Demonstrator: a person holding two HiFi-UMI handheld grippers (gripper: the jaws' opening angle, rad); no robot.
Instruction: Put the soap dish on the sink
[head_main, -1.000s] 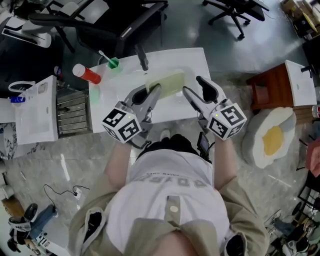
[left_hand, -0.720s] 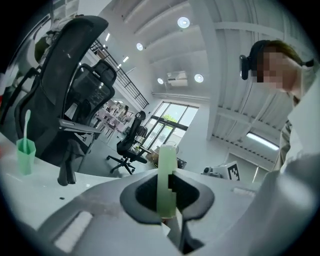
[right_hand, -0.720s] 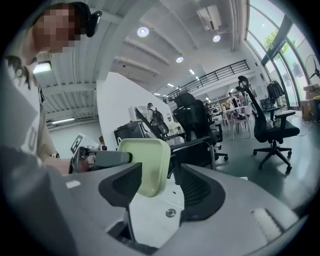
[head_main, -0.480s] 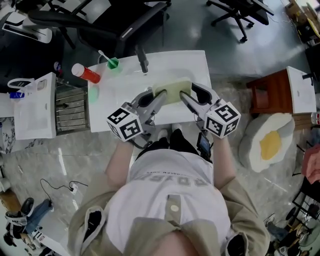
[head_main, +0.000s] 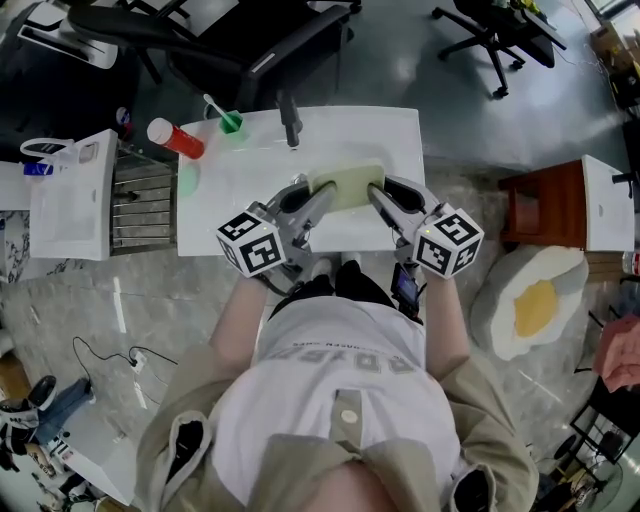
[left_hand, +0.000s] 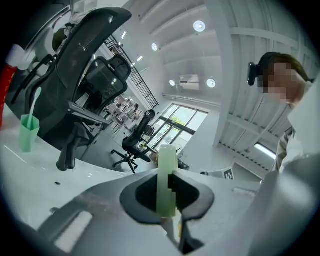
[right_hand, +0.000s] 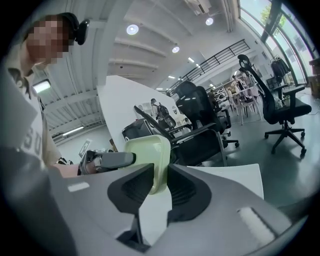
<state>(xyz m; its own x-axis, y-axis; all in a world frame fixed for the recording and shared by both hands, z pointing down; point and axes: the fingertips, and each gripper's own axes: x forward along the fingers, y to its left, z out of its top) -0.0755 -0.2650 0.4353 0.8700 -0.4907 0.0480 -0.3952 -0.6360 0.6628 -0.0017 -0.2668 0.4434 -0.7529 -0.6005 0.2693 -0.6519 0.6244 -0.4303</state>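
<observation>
A pale green soap dish (head_main: 347, 186) hangs just above the white sink top (head_main: 250, 170), near its front edge. My left gripper (head_main: 318, 196) is shut on the dish's left end; in the left gripper view the rim (left_hand: 167, 170) stands edge-on, pinched between the pads. My right gripper (head_main: 378, 192) is at the dish's right end, its jaws closing. In the right gripper view the dish's wall (right_hand: 147, 155) fills the narrow gap between the pads, and the left gripper's finger (right_hand: 107, 160) shows beyond it.
A dark faucet (head_main: 290, 120) stands at the sink's back edge, with a green cup holding a toothbrush (head_main: 230, 122) and a red bottle (head_main: 175, 138) at the back left. A wire rack (head_main: 142, 205) and white box (head_main: 70, 195) lie left; a brown stool (head_main: 535, 205) is right.
Both grippers came down toward the sink's front with the dish. The right gripper, wide open and apart from the dish a second ago, has closed onto its right end.
</observation>
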